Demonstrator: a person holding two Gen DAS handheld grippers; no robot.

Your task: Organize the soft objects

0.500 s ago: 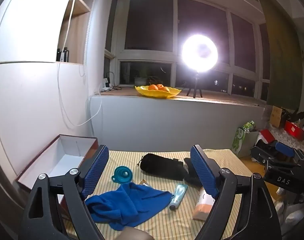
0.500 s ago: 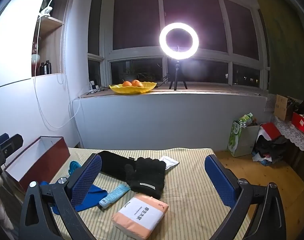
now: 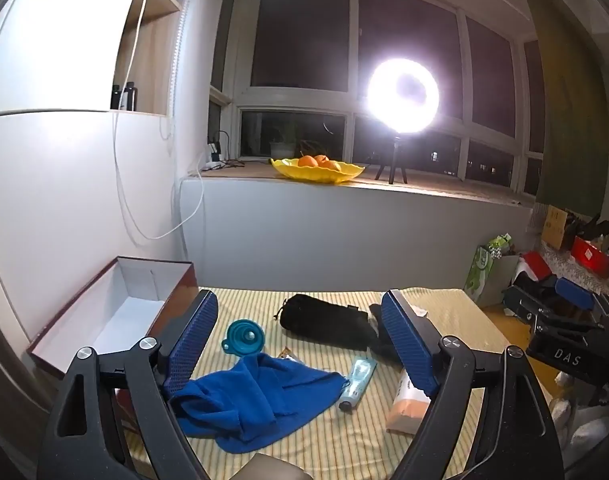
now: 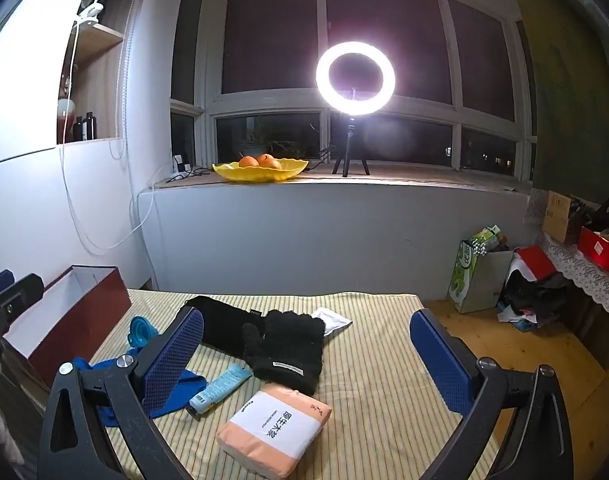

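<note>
On the striped table lie a crumpled blue cloth [image 3: 256, 400] [image 4: 176, 394], a black pouch [image 3: 324, 320] [image 4: 224, 324], a black glove [image 4: 288, 350], a pink tissue pack [image 4: 274, 428] [image 3: 404, 406], a teal tube [image 3: 356, 382] [image 4: 220, 388] and a teal funnel [image 3: 244, 338] [image 4: 142, 332]. My left gripper [image 3: 300, 344] is open and empty, above the blue cloth. My right gripper [image 4: 304, 360] is open and empty, above the glove and tissue pack. An open red box [image 3: 104, 320] [image 4: 72, 316] with a white inside stands at the table's left.
A white cloth scrap [image 4: 332, 320] lies behind the glove. A windowsill holds a yellow fruit bowl [image 3: 316, 168] and a ring light [image 4: 354, 78]. Bags and clutter [image 4: 504, 276] stand on the floor right of the table.
Both views have shifted only slightly; the grippers stay open and the objects lie where they were.
</note>
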